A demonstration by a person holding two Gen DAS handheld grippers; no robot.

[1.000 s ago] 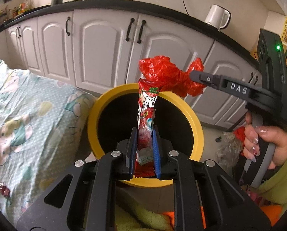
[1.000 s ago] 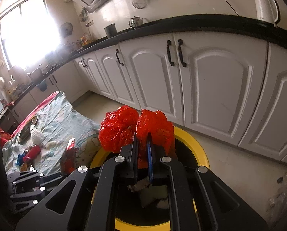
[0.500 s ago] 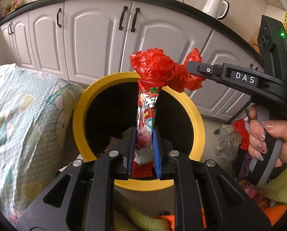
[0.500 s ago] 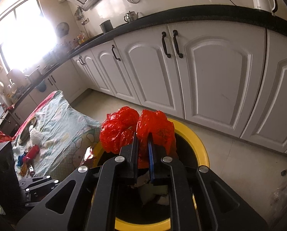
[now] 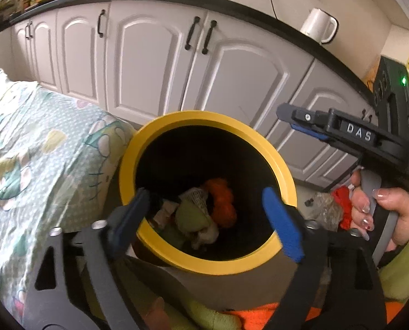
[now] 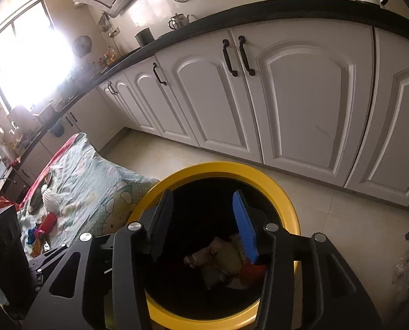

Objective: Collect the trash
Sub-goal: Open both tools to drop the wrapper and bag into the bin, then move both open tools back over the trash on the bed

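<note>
A yellow-rimmed black bin [image 5: 209,118] stands on the floor under both grippers. My left gripper [image 5: 204,195] hangs over its mouth, its jaws opening wide with nothing between them. My right gripper [image 6: 201,195] is also over the bin [image 6: 220,166], jaws opening, nothing between the pads. In the left wrist view the right gripper [image 5: 285,112] shows side-on above the bin's far right rim, held by a person's hand [image 5: 369,206]. Inside the bin lie a crumpled red plastic bag [image 5: 220,200] and other wrappers [image 5: 190,217]. The trash [image 6: 226,258] shows dimly in the right wrist view.
A bed with a cartoon-print sheet [image 5: 39,151] touches the bin's left side; small items [image 6: 47,222] lie on it. White cabinets [image 5: 149,68] run behind, with a kettle [image 5: 318,27] on the counter. A clear plastic bag [image 5: 325,209] lies on the floor to the right.
Both grippers went from shut to open. The snack wrapper left my left gripper and the red plastic bag left my right gripper; the red bag now lies inside the bin.
</note>
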